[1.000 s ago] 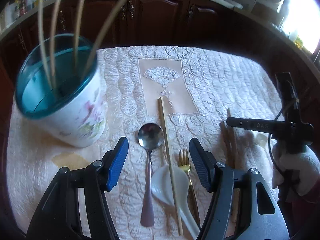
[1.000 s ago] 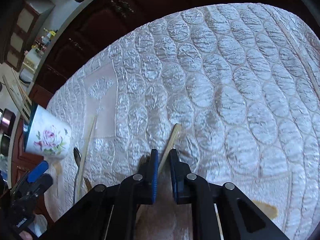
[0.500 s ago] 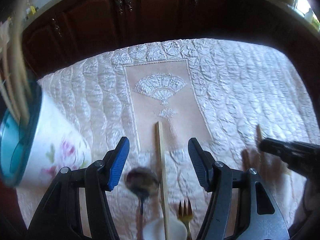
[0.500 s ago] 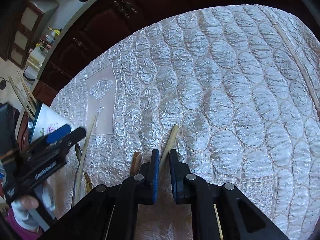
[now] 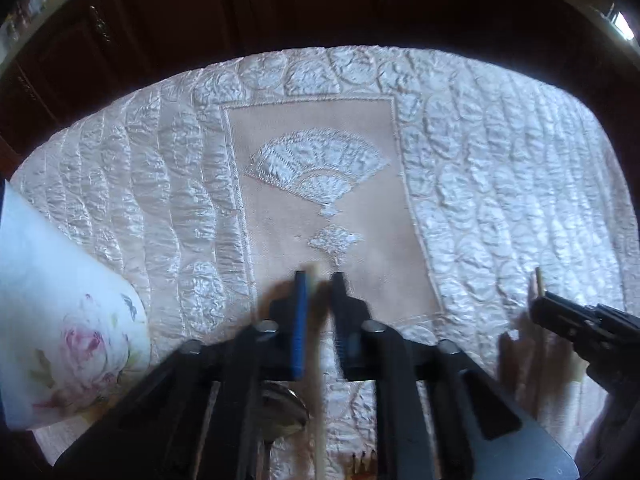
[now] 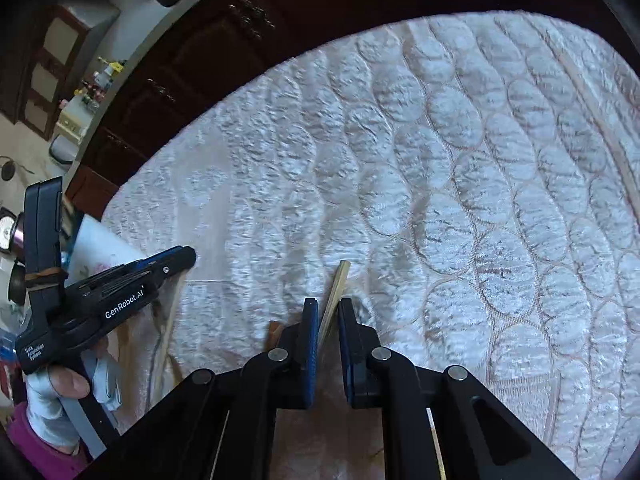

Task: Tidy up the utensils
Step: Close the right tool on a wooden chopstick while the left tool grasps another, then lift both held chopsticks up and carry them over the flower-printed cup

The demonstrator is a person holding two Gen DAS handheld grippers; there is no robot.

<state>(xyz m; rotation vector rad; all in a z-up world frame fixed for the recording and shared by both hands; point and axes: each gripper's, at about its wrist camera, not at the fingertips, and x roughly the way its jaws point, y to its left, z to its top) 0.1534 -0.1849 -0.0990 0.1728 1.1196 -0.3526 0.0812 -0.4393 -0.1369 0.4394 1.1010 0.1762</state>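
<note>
The left gripper (image 5: 318,280), black with blue pads, sits at lower centre of the left wrist view. Its jaws have just been closing and now stand nearly together around a pale wooden chopstick (image 5: 319,420), whose blurred shaft runs down between them to the bottom edge; whether the pads press it is too smeared to tell. Only this view shows the metal spoon (image 5: 282,402) under the gripper's frame, the dark fork tines (image 5: 362,454) at the bottom, and the embroidered fan panel (image 5: 316,168) of the quilted cream cloth (image 5: 520,160) covering the surface. The white floral cup (image 5: 60,320) fills the left edge.

The right wrist view shows the right gripper (image 6: 328,304) clamped on a second pale chopstick (image 6: 339,280), tip pointing up past the pads. At left a gloved hand (image 6: 60,396) holds the other gripper's black body.
</note>
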